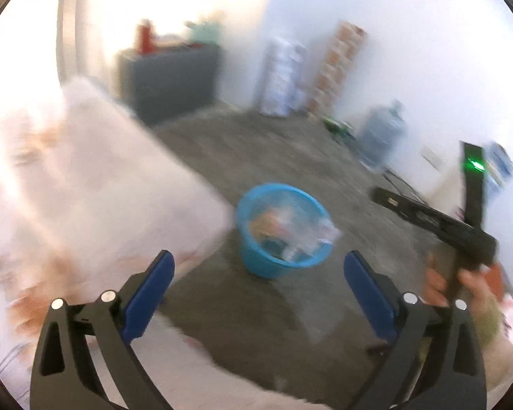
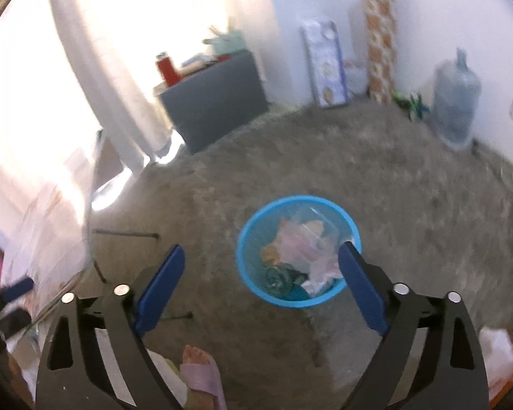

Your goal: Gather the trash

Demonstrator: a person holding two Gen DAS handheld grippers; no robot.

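Observation:
A blue plastic basket (image 1: 284, 230) stands on the grey floor and holds crumpled plastic wrappers and other trash (image 1: 290, 229). It also shows in the right wrist view (image 2: 297, 251), with pale wrappers (image 2: 307, 249) inside. My left gripper (image 1: 258, 273) is open and empty, above and short of the basket. My right gripper (image 2: 261, 268) is open and empty, above the basket's near left rim. The right gripper's black body (image 1: 437, 222) shows at the right of the left wrist view. Both views are blurred.
A white-clothed table (image 1: 95, 184) fills the left; its glass edge (image 2: 89, 205) shows in the right wrist view. A dark cabinet (image 2: 215, 102), tall boxes (image 2: 325, 65) and a water jug (image 2: 456, 99) line the far wall. A foot (image 2: 198, 369) is below.

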